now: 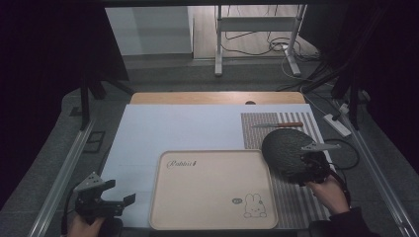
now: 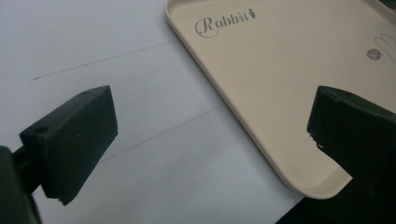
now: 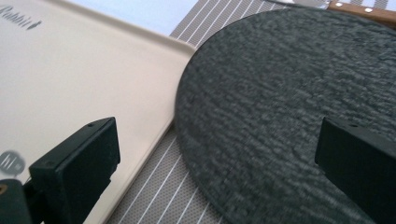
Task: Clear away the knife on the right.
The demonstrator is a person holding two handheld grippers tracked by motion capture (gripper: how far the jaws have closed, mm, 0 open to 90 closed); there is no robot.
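Note:
A beige tray (image 1: 212, 192) printed with "Rabbit" and a rabbit drawing lies at the front middle of the table. It also appears in the left gripper view (image 2: 280, 84) and the right gripper view (image 3: 84, 79). Just right of it, a dark round textured plate (image 1: 284, 148) (image 3: 280, 93) rests on a striped placemat (image 1: 296, 202). My right gripper (image 1: 309, 165) (image 3: 217, 154) is open over the plate's near edge, one jaw over the plate and the other over the tray's edge. At the tray's near left corner my left gripper (image 1: 118, 192) (image 2: 210, 126) is open and holds nothing.
A wooden-handled knife (image 1: 279, 125) (image 3: 359, 9) lies on the placemat (image 3: 159, 186) behind the plate. A white mat (image 1: 173, 128) (image 2: 116, 46) covers the table left of and behind the tray. Metal rails run along both sides, and a power strip (image 1: 337, 125) lies at the right.

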